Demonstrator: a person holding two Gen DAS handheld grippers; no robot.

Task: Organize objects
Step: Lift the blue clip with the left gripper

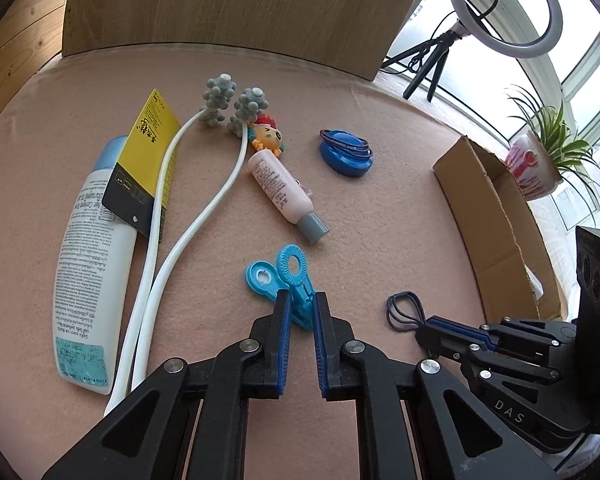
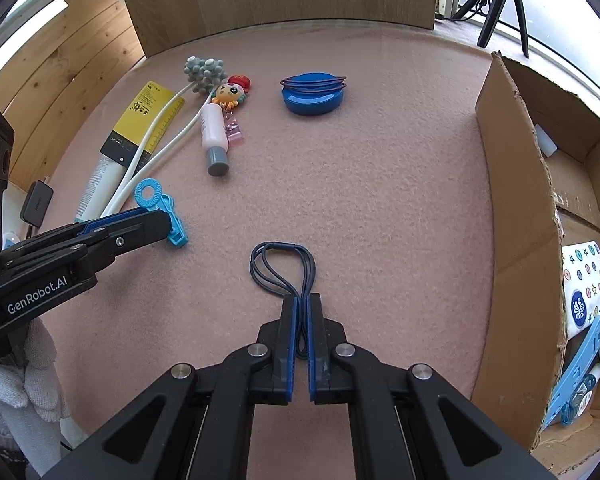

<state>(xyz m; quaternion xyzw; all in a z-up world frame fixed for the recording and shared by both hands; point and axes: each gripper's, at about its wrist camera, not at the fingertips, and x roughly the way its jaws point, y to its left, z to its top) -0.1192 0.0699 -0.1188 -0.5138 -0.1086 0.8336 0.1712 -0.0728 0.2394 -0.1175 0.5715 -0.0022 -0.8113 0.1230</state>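
Left gripper: fingers nearly closed, pinching the blue clip at its tail end; clip's ring handles point away, resting on the pink surface. Right gripper: fingers pressed together on the dark hair ties, loops splayed on the surface just ahead of the tips. Further back: pink bottle, blue lid with bands on top, white massager, yellow card lying on the lotion tube. Cardboard box on the right.
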